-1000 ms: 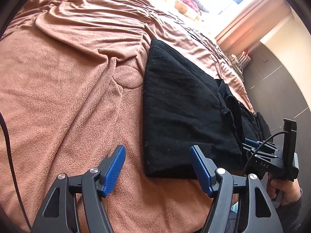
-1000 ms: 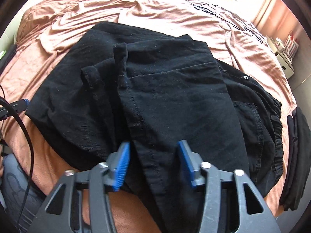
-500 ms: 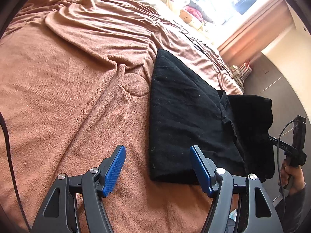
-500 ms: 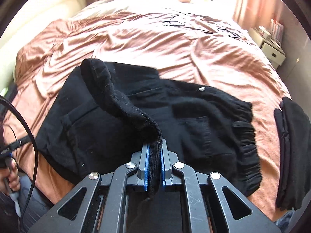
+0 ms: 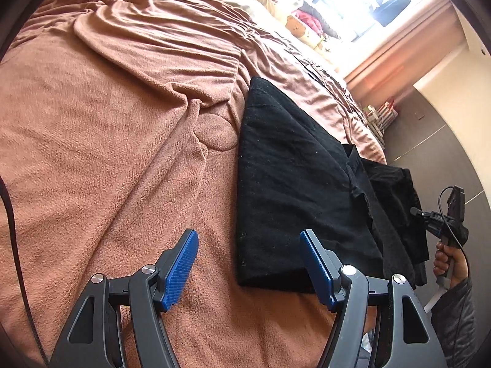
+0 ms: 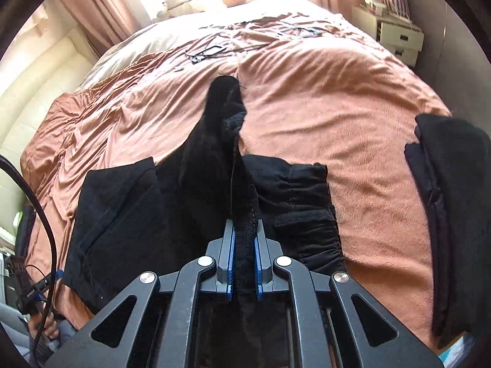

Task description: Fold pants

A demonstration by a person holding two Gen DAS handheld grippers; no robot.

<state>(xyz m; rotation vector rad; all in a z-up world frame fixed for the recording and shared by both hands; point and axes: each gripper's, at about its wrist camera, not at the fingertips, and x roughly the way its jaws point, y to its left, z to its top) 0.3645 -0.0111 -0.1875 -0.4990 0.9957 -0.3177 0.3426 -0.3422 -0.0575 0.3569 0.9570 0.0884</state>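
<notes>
Black pants (image 5: pixel 291 184) lie partly folded on the brown blanket (image 5: pixel 107 141). My left gripper (image 5: pixel 248 268) is open and empty, hovering just above the blanket at the near left corner of the pants. My right gripper (image 6: pixel 244 263) is shut on a hem of the pants (image 6: pixel 221 141) and holds it lifted, so a fold of cloth stands up over the rest. The elastic waistband (image 6: pixel 310 214) lies flat to the right of it. In the left wrist view the right gripper (image 5: pixel 442 217) shows at the far right with lifted cloth (image 5: pixel 396 208) beside it.
A second folded black garment (image 6: pixel 448 202) lies at the bed's right edge. Cables and small items (image 6: pixel 208 50) lie further up the bed. Soft toys (image 5: pixel 302 21) sit by the window. A white drawer unit (image 6: pixel 396 33) stands beside the bed.
My right gripper closed on the pants hem and lifted it up and back, pulling the cloth into a raised fold. My left gripper stayed open and drifted slightly away from the pants.
</notes>
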